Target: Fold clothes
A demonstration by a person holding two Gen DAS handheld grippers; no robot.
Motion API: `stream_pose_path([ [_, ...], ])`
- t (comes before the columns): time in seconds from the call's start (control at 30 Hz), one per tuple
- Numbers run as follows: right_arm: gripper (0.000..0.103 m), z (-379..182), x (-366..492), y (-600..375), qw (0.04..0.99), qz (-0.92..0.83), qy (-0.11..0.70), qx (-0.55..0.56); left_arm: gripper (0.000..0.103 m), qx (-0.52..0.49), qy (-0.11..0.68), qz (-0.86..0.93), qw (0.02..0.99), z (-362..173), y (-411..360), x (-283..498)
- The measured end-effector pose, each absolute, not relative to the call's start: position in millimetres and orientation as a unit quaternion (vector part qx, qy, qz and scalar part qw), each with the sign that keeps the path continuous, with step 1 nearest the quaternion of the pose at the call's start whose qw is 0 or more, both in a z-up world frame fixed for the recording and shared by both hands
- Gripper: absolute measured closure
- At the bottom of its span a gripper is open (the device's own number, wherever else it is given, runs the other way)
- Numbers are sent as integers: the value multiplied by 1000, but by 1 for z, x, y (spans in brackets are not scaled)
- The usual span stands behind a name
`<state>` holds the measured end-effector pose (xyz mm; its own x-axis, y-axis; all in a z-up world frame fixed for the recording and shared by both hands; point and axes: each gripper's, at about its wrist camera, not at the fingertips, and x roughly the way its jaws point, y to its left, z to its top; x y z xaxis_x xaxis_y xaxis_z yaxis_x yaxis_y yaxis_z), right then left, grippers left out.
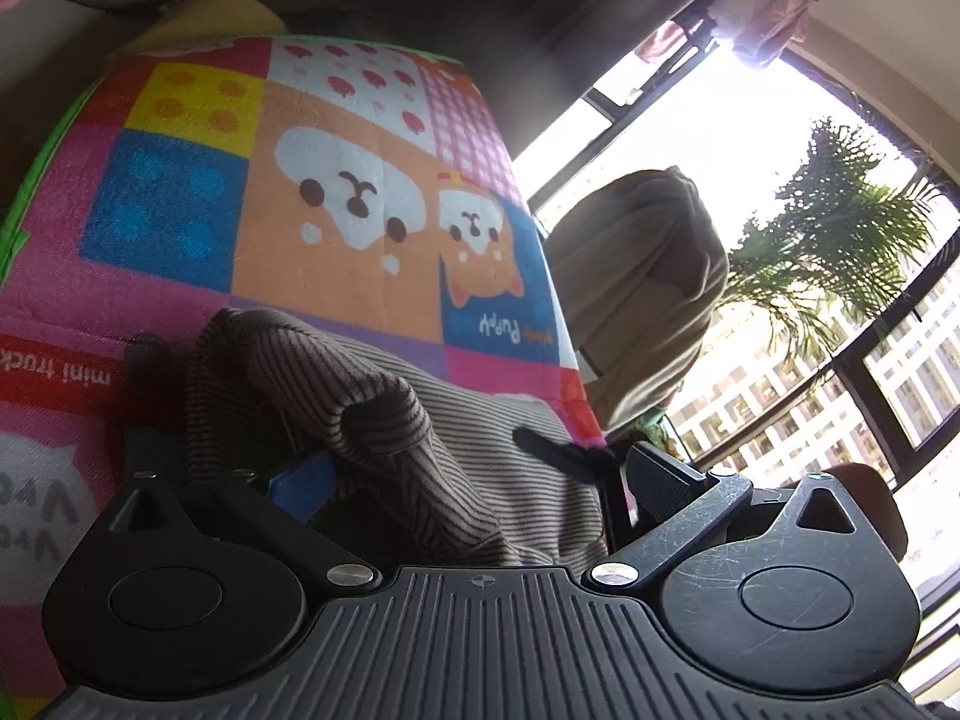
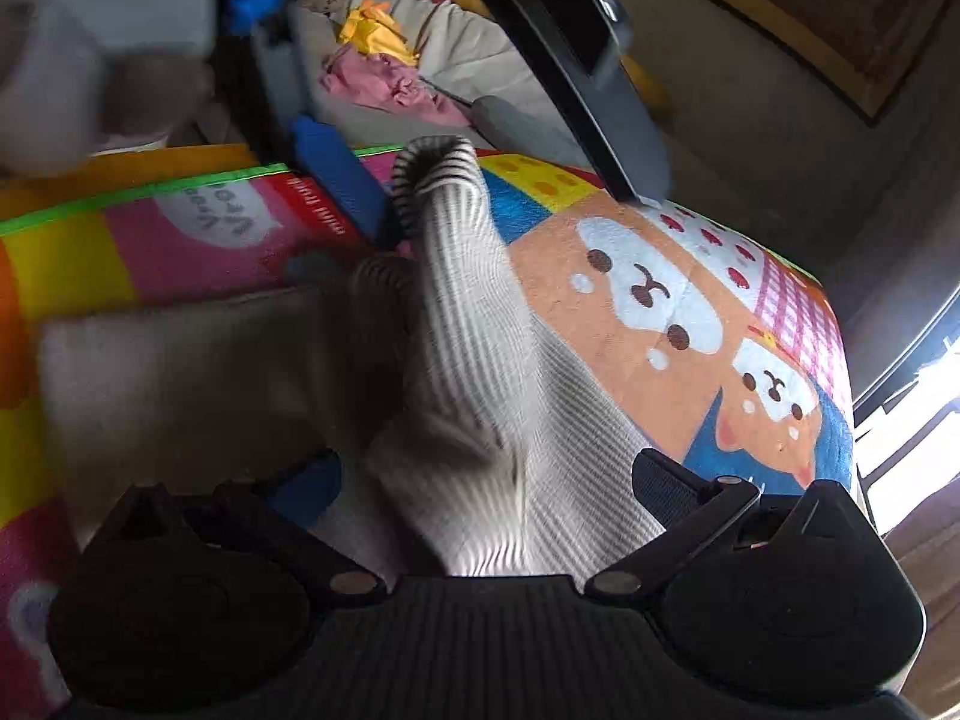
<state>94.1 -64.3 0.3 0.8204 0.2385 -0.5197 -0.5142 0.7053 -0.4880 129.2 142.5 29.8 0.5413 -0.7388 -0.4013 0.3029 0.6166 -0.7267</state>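
Here, a striped top (image 1: 420, 450) lay on a bright play mat (image 1: 336, 180) with puppy pictures on it. In the left wrist view, the left gripper (image 1: 474, 480) had its two fingers spread wide apart, and a bunched fold of the striped cloth sat up between them. I could not tell if the fingers were pinching it. In the right wrist view, the right gripper (image 2: 486, 480) also had its fingers wide apart, with the striped top (image 2: 480, 360) running up between them across the mat (image 2: 630, 312). The cuff end of a sleeve (image 2: 432, 162) was lifted near a blue finger (image 2: 342, 180) of the other gripper. The cloth was blurry. A couch (image 2: 456, 60) with yellow and pink clothes stood behind the mat.
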Motion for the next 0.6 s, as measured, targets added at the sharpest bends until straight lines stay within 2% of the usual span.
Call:
stream_pose_path([
  [0.13,0,30,123,-101,940,176,225,-188,0,-323,362,-330,810,26,153,123],
  [0.33,0,30,136,-124,949,143,227,-163,0,-465,413,-352,700,-37,134,159],
  [0.47,0,19,136,-131,945,145,248,-159,0,-500,380,-330,704,-42,140,176],
  [0.6,0,4,117,-127,929,194,263,-175,0,-467,325,-290,769,-17,166,175],
])
